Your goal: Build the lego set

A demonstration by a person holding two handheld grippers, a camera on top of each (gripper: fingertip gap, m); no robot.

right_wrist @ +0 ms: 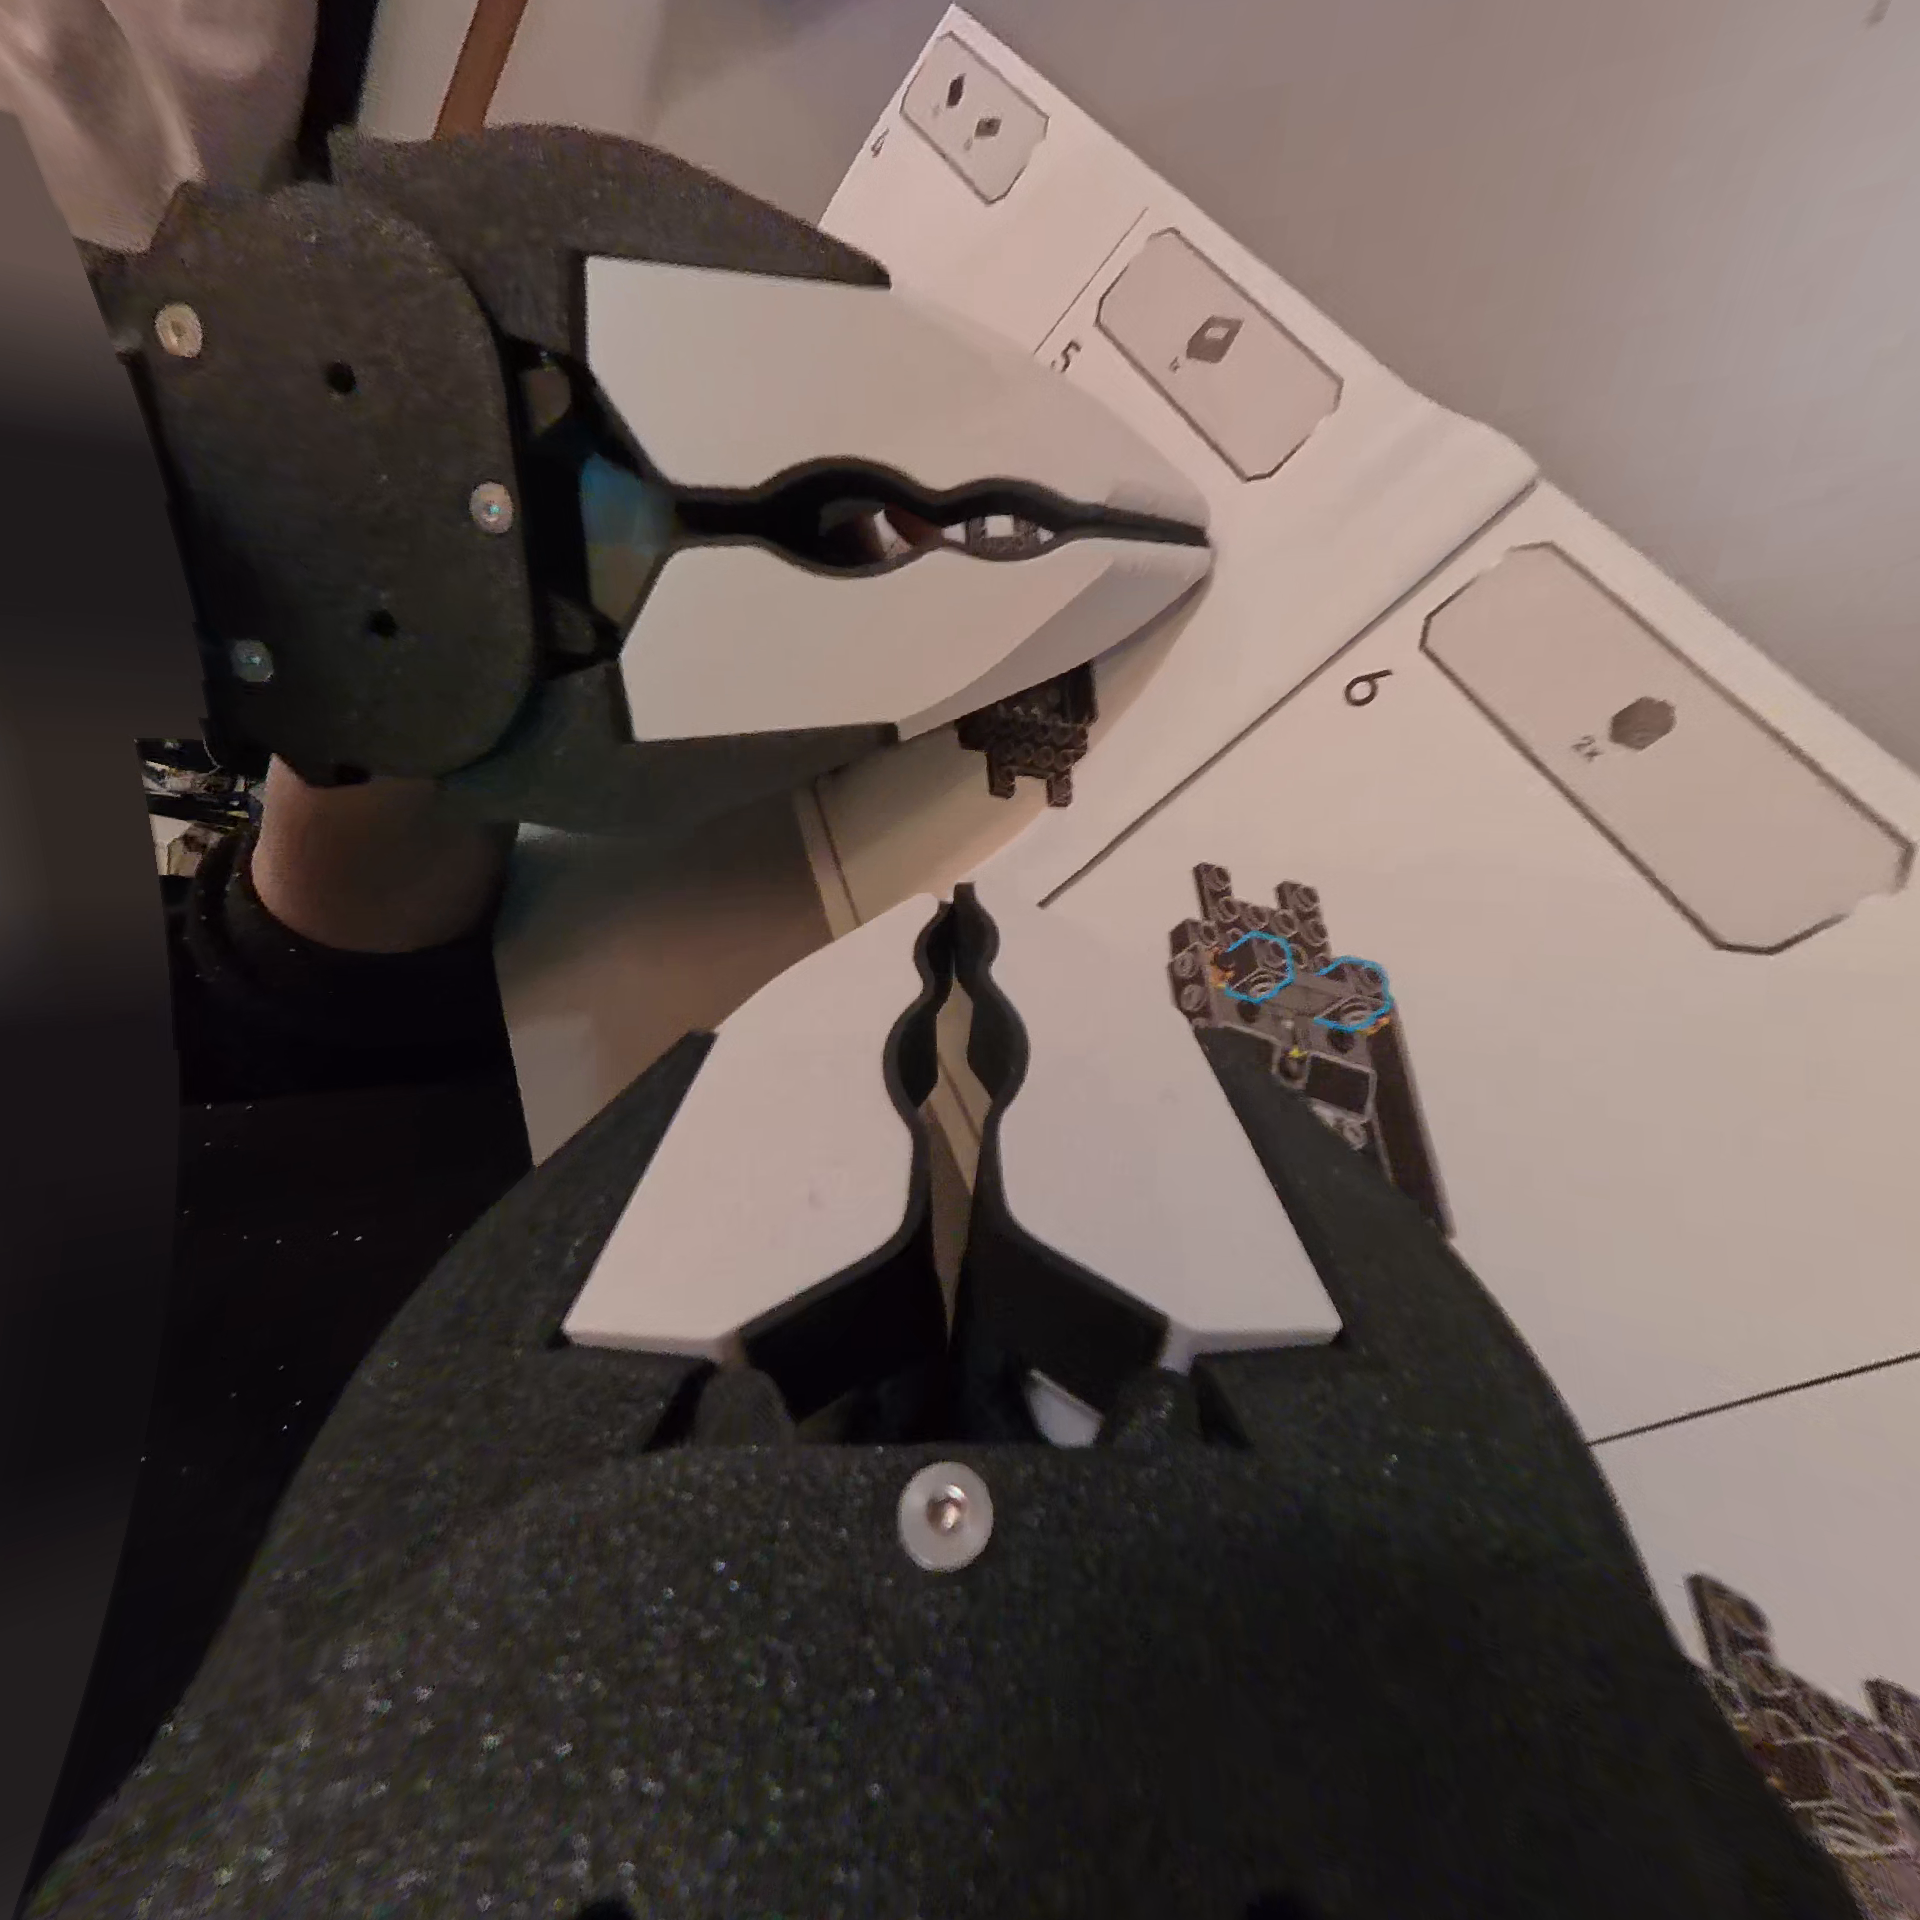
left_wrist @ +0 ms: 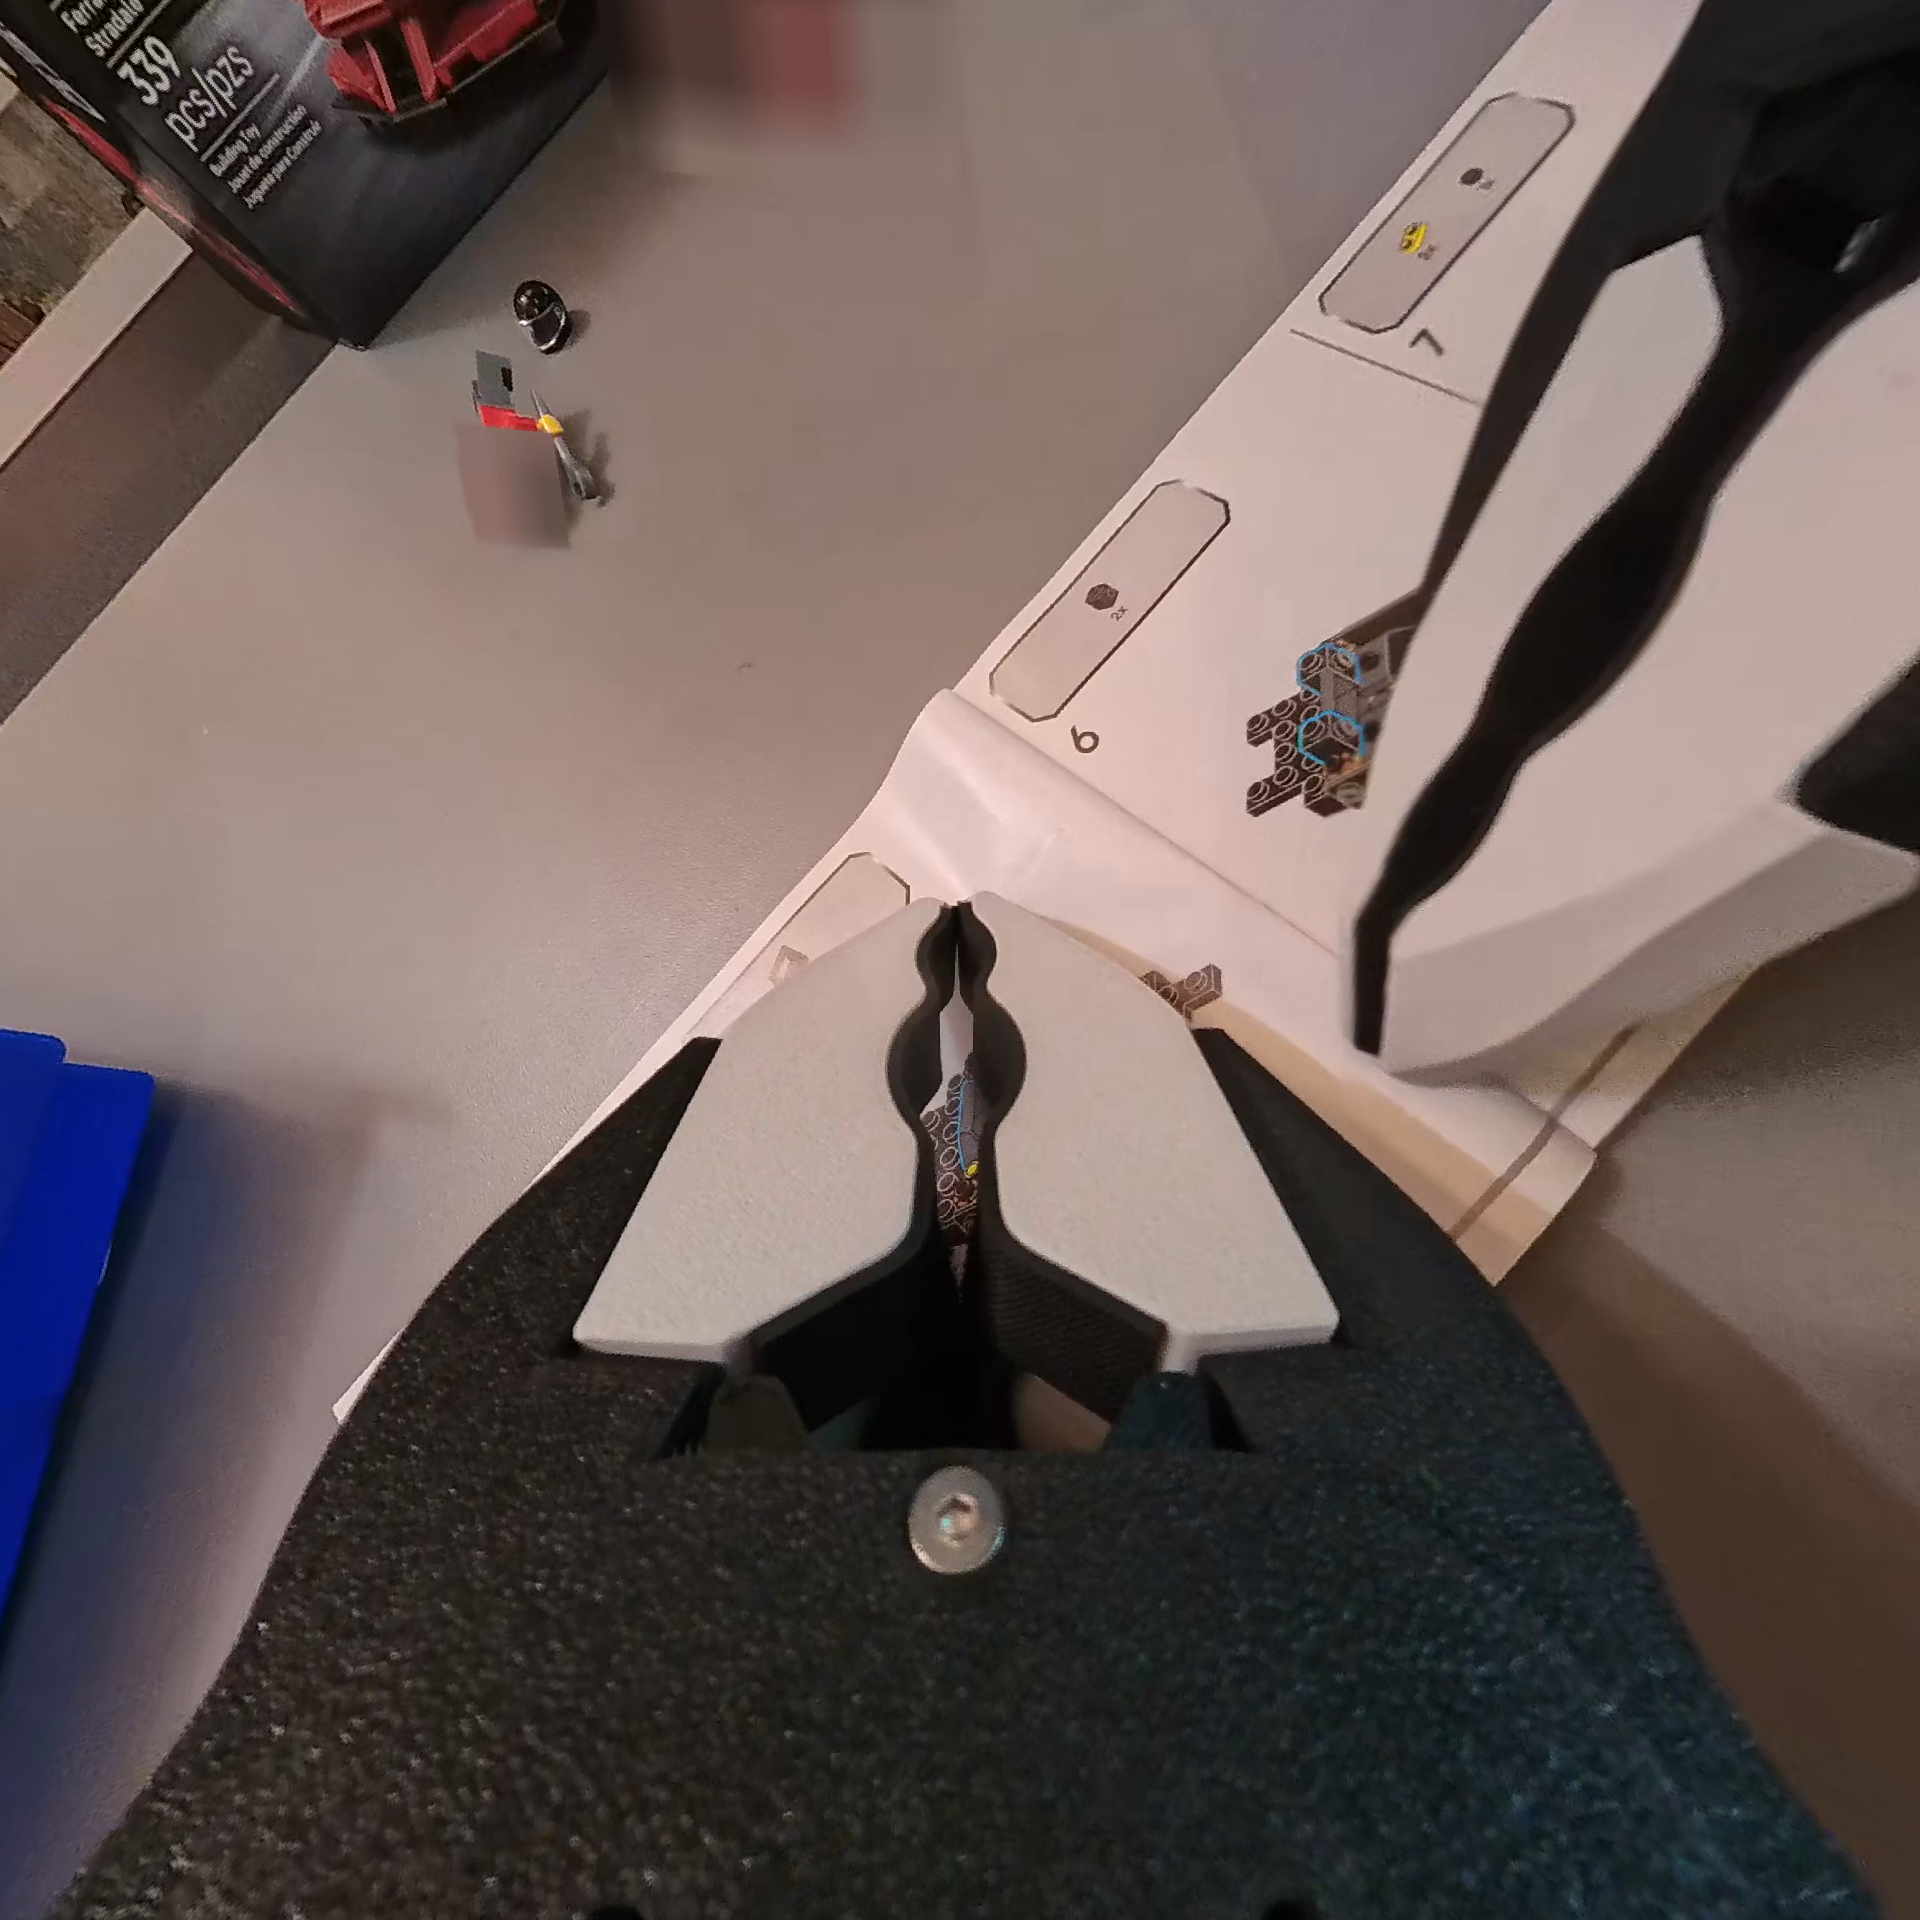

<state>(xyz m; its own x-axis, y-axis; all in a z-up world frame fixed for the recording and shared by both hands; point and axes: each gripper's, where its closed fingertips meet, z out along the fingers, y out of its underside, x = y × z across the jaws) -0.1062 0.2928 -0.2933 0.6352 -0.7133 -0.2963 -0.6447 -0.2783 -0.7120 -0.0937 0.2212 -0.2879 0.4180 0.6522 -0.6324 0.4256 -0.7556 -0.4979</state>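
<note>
An open white instruction booklet [left_wrist: 1174, 831] with printed building steps lies on the grey table [left_wrist: 520, 779]. My left gripper [left_wrist: 957, 912] is shut, with its tips resting on the booklet at the raised centre crease. It also shows in the right wrist view [right_wrist: 1195, 540], lying closed on the left page. My right gripper [right_wrist: 961, 902] is shut on the near edge of the right-hand page [right_wrist: 1455, 1195]. In the left wrist view its dark tip [left_wrist: 1369, 1029] sits at the corner of that page [left_wrist: 1610, 935], which curls up off the table.
A black box with a red car picture [left_wrist: 312, 156] stands at the far left. A small black round piece [left_wrist: 540, 312] and a small grey, red and yellow assembly [left_wrist: 520, 410] lie beside it. A blue object [left_wrist: 62, 1247] sits at the left edge. A person's arm [right_wrist: 364, 862] is behind the left gripper. The left gripper's tips are roughly 7 cm from the right gripper's. My left tips are roughly 20 cm from the blue object [left_wrist: 62, 1247].
</note>
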